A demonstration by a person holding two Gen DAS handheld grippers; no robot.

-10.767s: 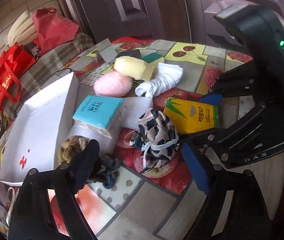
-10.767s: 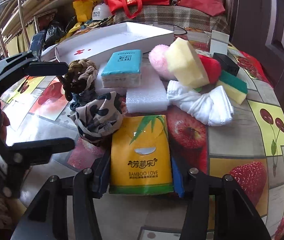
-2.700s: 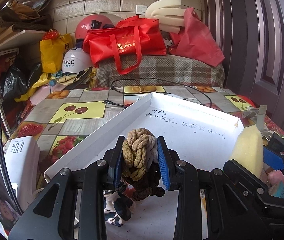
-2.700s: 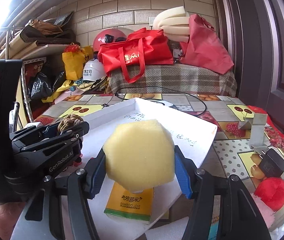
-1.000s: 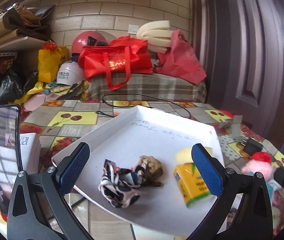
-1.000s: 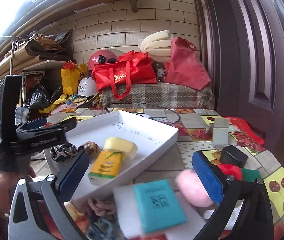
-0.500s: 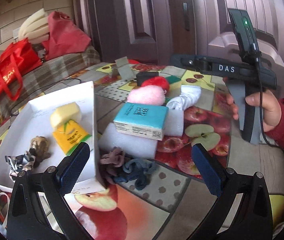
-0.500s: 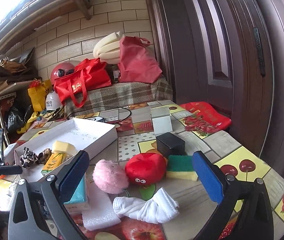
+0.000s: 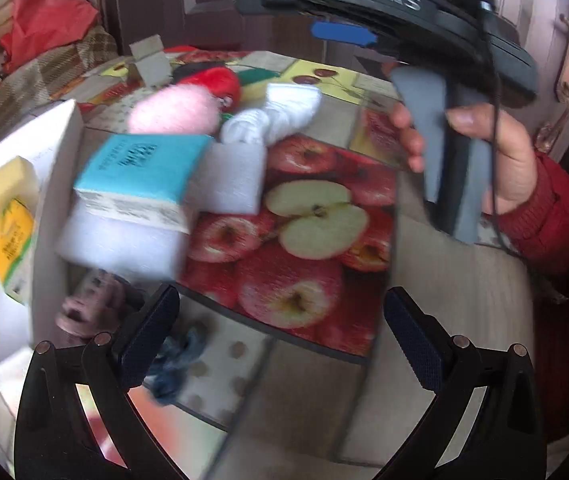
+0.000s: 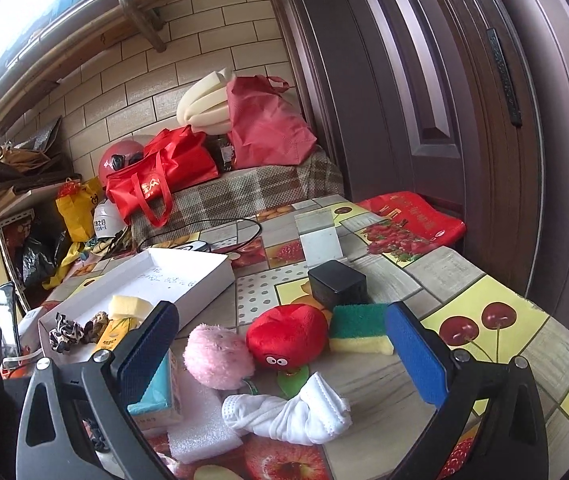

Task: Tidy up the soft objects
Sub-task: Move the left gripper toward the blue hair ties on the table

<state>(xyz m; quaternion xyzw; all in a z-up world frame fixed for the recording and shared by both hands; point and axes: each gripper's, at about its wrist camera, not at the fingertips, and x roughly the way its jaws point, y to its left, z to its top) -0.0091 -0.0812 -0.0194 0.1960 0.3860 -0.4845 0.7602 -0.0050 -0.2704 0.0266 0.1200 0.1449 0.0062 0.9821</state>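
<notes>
Soft objects [image 10: 218, 356] lie below each wide-open, empty hand-held gripper [image 9: 280, 340].

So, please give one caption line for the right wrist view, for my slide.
Open right gripper faces the round red plush toy, fluffy pink ball and knotted white sock; white tray behind.

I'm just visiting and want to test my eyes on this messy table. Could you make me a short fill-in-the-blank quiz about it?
1. The yellow sponge lies inside the white ____.
2. The red plush toy sits between the pink pompom and the green-topped ____.
3. The teal tissue pack rests on a slab of white ____.
4. Both the left gripper and the right gripper are ____.

Missing words: tray; sponge; foam; open
</notes>
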